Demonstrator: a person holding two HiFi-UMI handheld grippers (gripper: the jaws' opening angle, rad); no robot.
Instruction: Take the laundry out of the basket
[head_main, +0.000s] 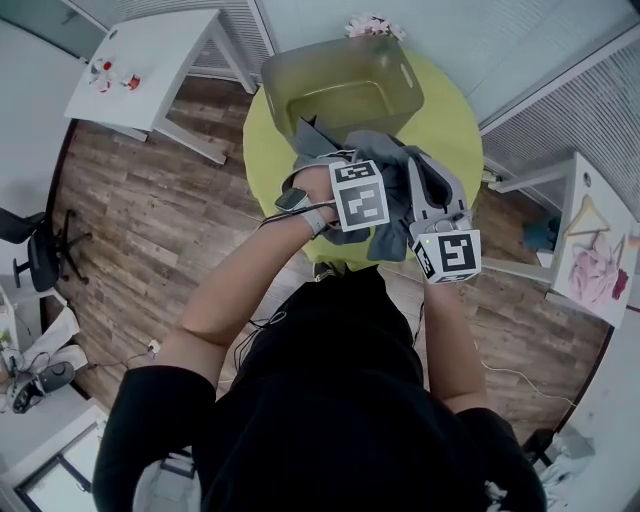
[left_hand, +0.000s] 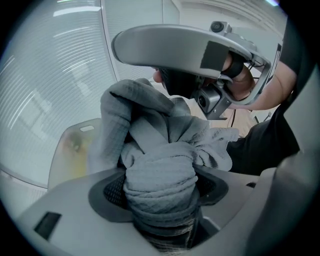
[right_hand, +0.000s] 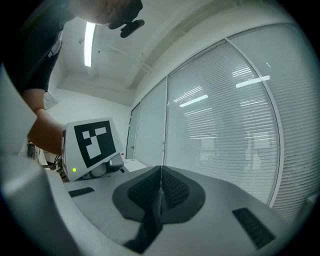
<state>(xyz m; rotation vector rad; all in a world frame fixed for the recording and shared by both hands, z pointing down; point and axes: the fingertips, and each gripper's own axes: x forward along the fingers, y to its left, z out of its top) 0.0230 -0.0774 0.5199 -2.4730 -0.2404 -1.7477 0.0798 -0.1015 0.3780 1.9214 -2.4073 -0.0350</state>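
Grey laundry (left_hand: 160, 165) is filling the foreground of the left gripper view, bunched into a thick wad between the jaws of the left claw (left_hand: 161, 200). This claw is grasping the wad, its jaws standing wide around the bulk. Folds are covering most of the dark pads (left_hand: 114, 192), which are showing only at the sides.

From the head view, the laundry is being held outside the basket (head_main: 340, 75), over the round yellow-green tabletop (head_main: 450, 120) and just in front of the basket's near wall, with its upper folds overlapping that wall. The left claw's marker cube (head_main: 358, 195) and the person's hand (head_main: 312, 195) are hiding the middle of the bundle. Its lower end is out of sight, so whether it is touching the tabletop cannot be told. The person's dark shirt (head_main: 330, 400) is cutting off the tabletop's near edge.

The right claw (right_hand: 161, 192) is clenched, pads meeting with nothing between them, and is pointing toward window blinds (right_hand: 225, 125). It is lying just beside the laundry's right side; contact there is hard to make out.
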